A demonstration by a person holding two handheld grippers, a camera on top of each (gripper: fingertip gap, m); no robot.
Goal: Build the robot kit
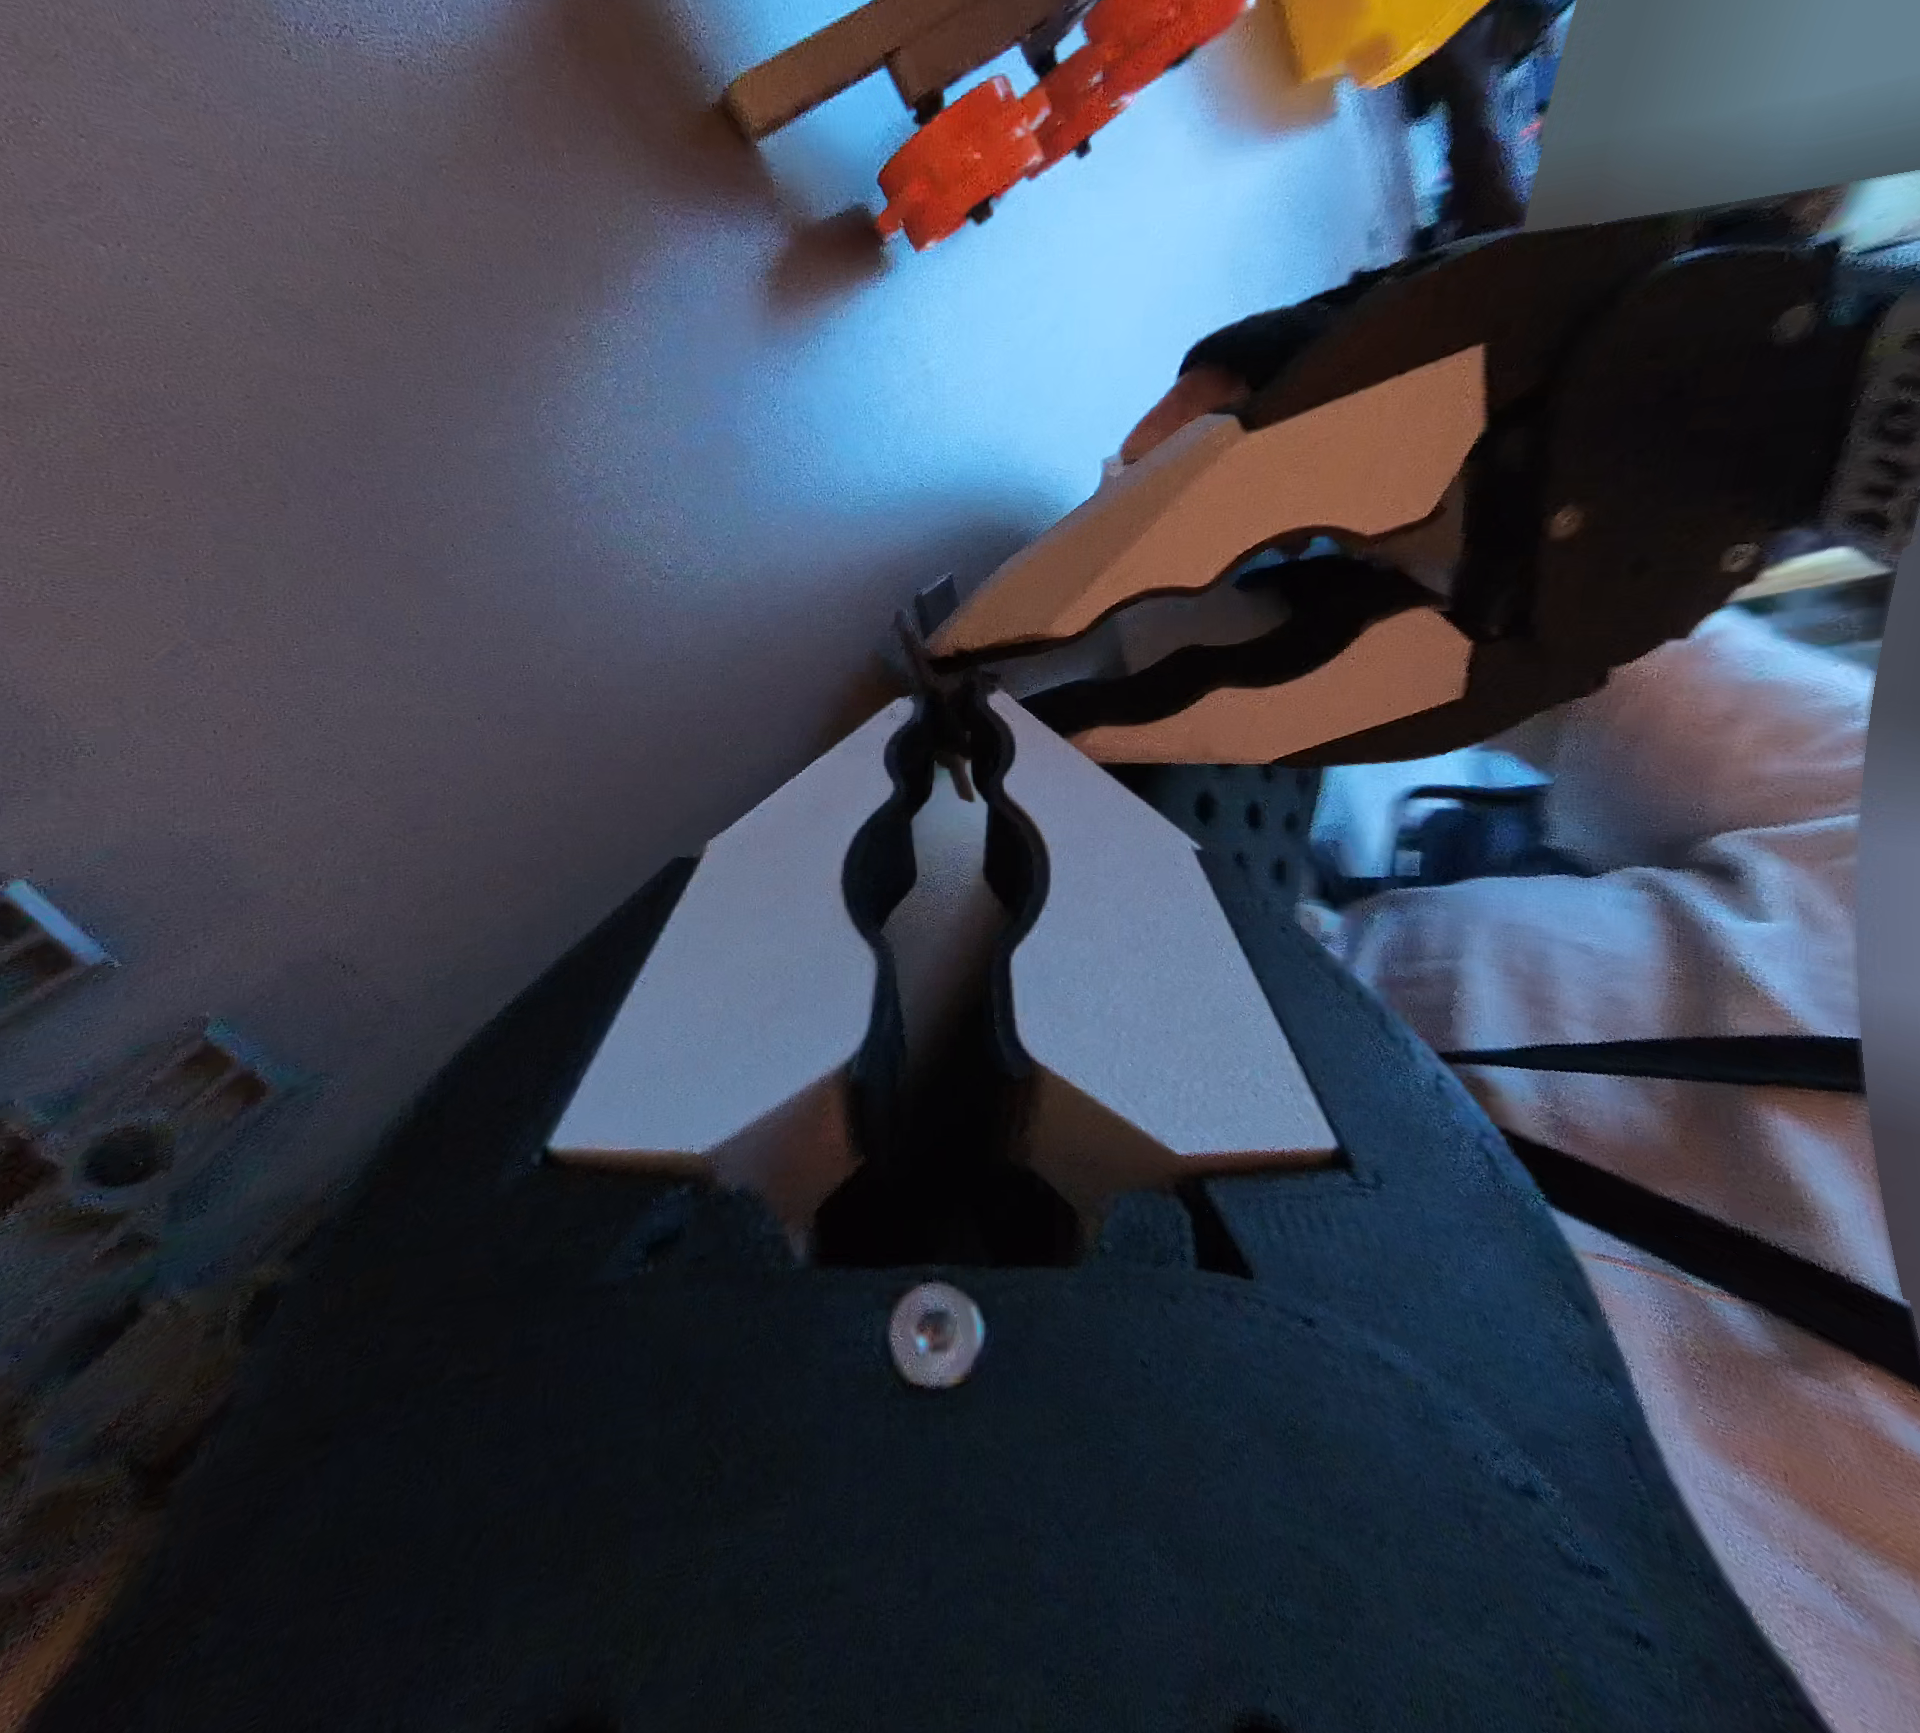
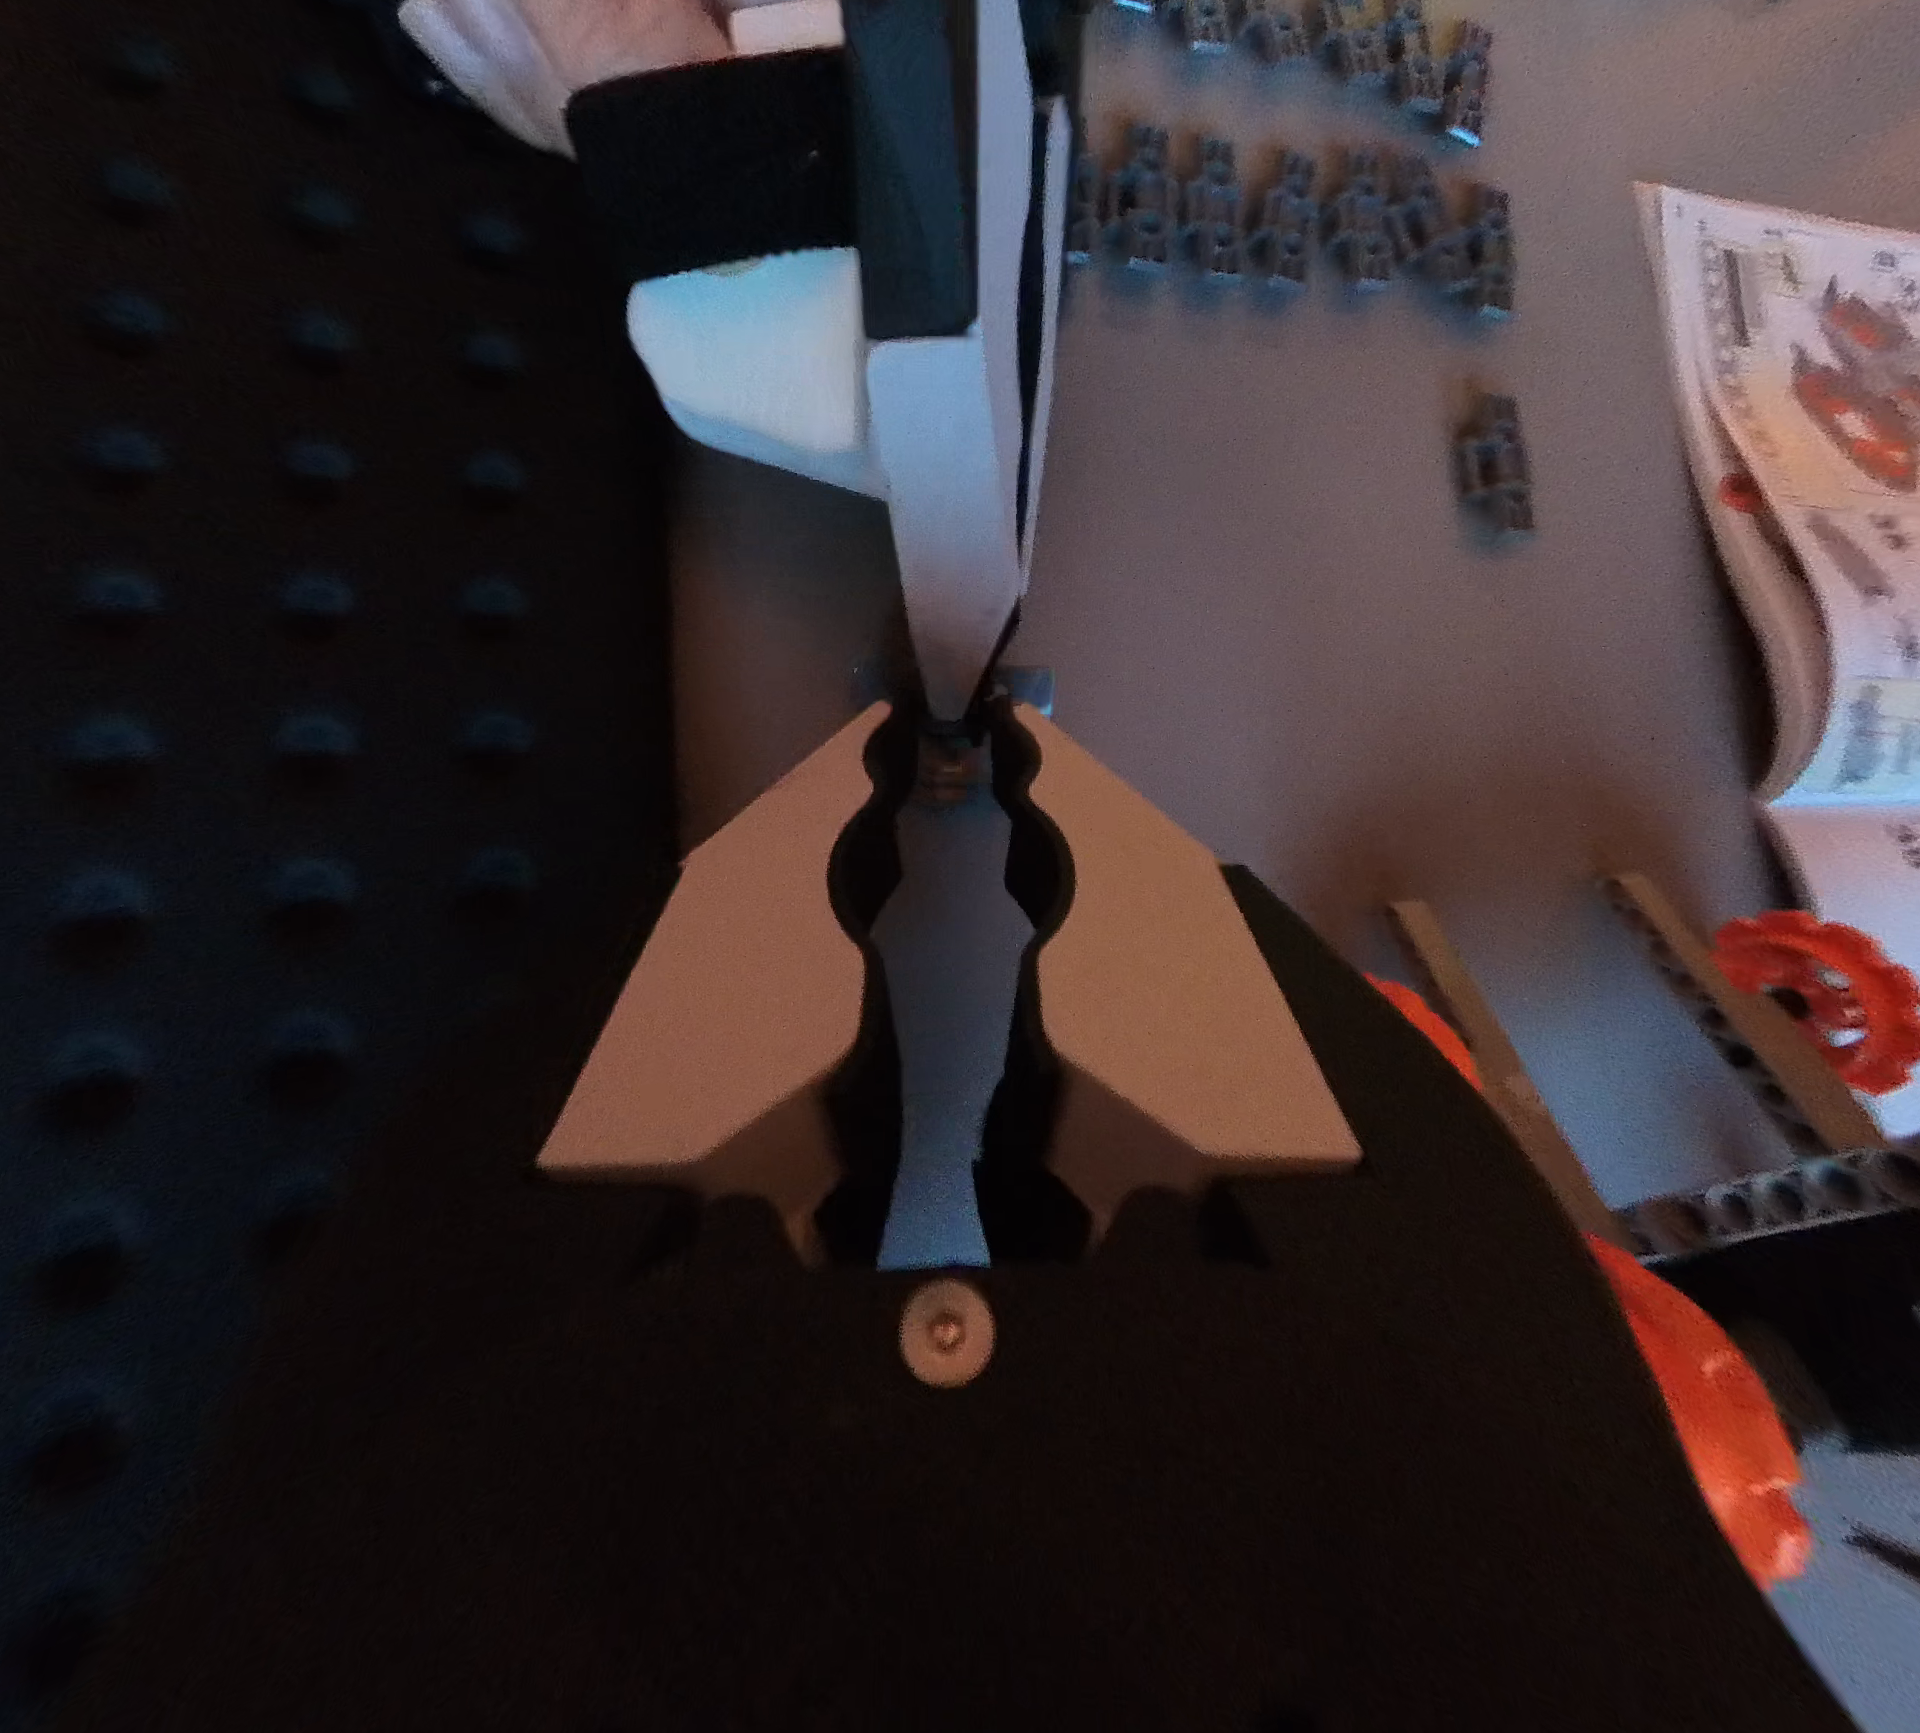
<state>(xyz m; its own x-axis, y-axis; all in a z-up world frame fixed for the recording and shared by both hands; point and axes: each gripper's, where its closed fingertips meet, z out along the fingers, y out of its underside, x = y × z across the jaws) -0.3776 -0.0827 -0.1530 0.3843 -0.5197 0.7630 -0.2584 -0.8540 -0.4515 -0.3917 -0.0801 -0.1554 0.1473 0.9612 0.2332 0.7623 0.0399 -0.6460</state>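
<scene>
Left wrist view: our left gripper [image 1: 948, 727] and right gripper [image 1: 961, 660] meet tip to tip, both sets of fingers clenched on one small dark piece [image 1: 932, 621] (too blurred to tell its shape) above the desk [image 1: 364, 436]; an orange-and-grey brick assembly [image 1: 1049, 94] lies well apart

Both claws tip to tip.
Left black-and-white two-finger claw [image 1: 948, 727] nearly closed, tips pinching something small and dark; right black-and-white two-finger claw [image 2: 954, 753] likewise nearly closed, its tips meeting the left's from the side.
</scene>
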